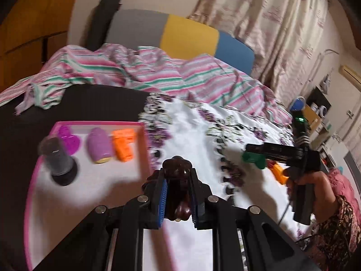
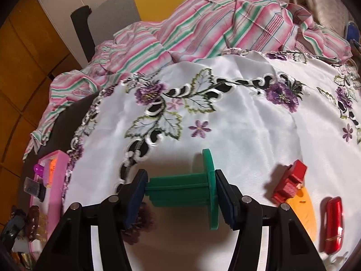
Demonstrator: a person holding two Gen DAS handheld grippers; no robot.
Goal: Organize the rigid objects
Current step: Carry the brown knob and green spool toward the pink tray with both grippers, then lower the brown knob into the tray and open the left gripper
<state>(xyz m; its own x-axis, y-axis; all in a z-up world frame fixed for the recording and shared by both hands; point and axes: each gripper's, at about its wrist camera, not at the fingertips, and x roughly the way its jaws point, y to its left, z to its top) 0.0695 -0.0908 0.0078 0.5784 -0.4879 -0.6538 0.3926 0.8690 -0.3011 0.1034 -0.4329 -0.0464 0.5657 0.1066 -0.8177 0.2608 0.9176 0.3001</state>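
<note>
On a bed spread with an embroidered white cloth (image 2: 237,117), the right gripper (image 2: 180,192) was clamped end to end on a green spool-like piece (image 2: 180,189), held just above the cloth, while the left gripper (image 1: 178,194) was clamped on a dark brown carved piece (image 1: 177,180) near the right edge of a pink-rimmed tray (image 1: 99,124). The tray, at the left of the scene, already held a dark cylinder (image 1: 57,158), a magenta heart-shaped piece (image 1: 67,140), a lilac capsule-shaped piece (image 1: 99,145) and an orange block (image 1: 124,144). Setting the brown piece down well probably meant carrying it left over the rim and lowering it into the bare near part of the tray, clear of the cylinder. To the right, a red block (image 2: 290,180), an orange flat piece (image 2: 302,210) and a red glossy case (image 2: 334,223) lay on the cloth, apparently unsorted. A striped sheet (image 2: 203,27) was bunched at the far side.
</note>
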